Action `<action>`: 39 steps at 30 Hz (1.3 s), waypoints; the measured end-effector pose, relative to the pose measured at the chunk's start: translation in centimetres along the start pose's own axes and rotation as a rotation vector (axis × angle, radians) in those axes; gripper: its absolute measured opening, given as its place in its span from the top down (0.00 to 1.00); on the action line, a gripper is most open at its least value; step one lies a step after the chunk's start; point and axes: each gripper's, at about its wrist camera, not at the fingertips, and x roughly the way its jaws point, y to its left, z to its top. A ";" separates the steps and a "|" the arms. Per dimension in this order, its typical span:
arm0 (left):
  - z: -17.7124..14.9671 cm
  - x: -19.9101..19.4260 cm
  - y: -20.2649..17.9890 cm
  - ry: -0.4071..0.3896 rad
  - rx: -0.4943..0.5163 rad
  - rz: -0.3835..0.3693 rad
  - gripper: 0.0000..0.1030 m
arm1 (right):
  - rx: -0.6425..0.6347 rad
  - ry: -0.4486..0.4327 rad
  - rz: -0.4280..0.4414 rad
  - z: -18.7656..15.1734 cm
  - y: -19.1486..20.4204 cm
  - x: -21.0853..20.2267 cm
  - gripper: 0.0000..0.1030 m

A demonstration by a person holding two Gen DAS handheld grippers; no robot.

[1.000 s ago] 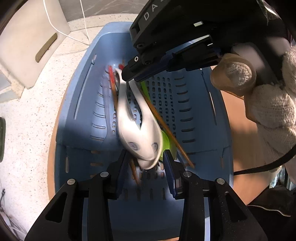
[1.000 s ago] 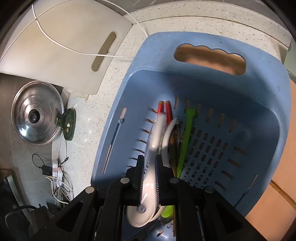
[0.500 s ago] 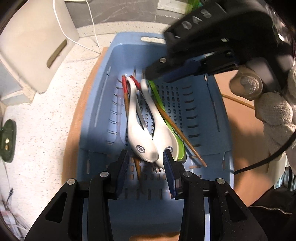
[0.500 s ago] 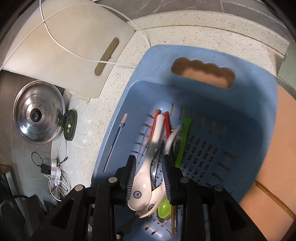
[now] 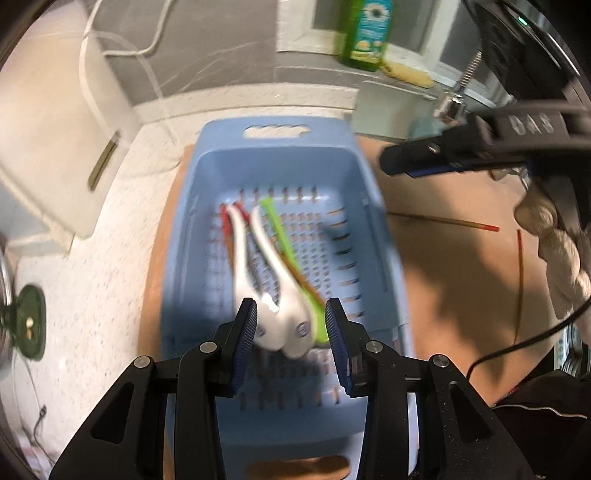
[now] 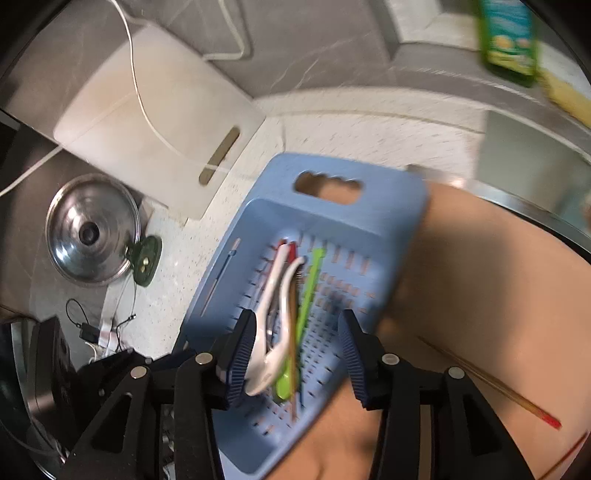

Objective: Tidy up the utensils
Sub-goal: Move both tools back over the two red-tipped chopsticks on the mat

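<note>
both sets of fingers stand spread apart with nothing between them: the left gripper (image 5: 291, 324) hovers above the near end of the blue basket (image 5: 221, 170), its ribbed blue pads framing the bowls of two white ceramic spoons (image 5: 273, 295), and the right gripper (image 6: 297, 343) hangs over the same basket from its own angle, blue pads wide on either side of the spoon bowls. seen from the left wrist camera, the right gripper (image 5: 417, 162) is also visible off to the basket's right, held by a gloved hand (image 5: 554, 236). inside the basket the white spoons lie side by side, handles pointing toward the far handle cutout, with a green plastic spoon (image 6: 308, 295) just beside them and red-tipped chopsticks (image 6: 291, 251) beneath and alongside. the basket sits on a brown board (image 6: 480, 277); out on that board, to the right of the basket, lie loose chopsticks (image 5: 443, 220) with red tips. beyond, on the speckled counter (image 5: 110, 258), a white cutting board (image 6: 159, 114) leans with a white cable (image 6: 136, 74) across it, a steel pot lid (image 6: 90, 230) rests at the left, and a green bottle (image 5: 364, 33) stands on the far ledge.
</note>
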 end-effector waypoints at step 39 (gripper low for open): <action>10.4 13.6 -17.5 0.287 0.546 -0.250 0.60 | 0.791 -0.237 -0.093 -21.5 -24.0 -14.7 0.51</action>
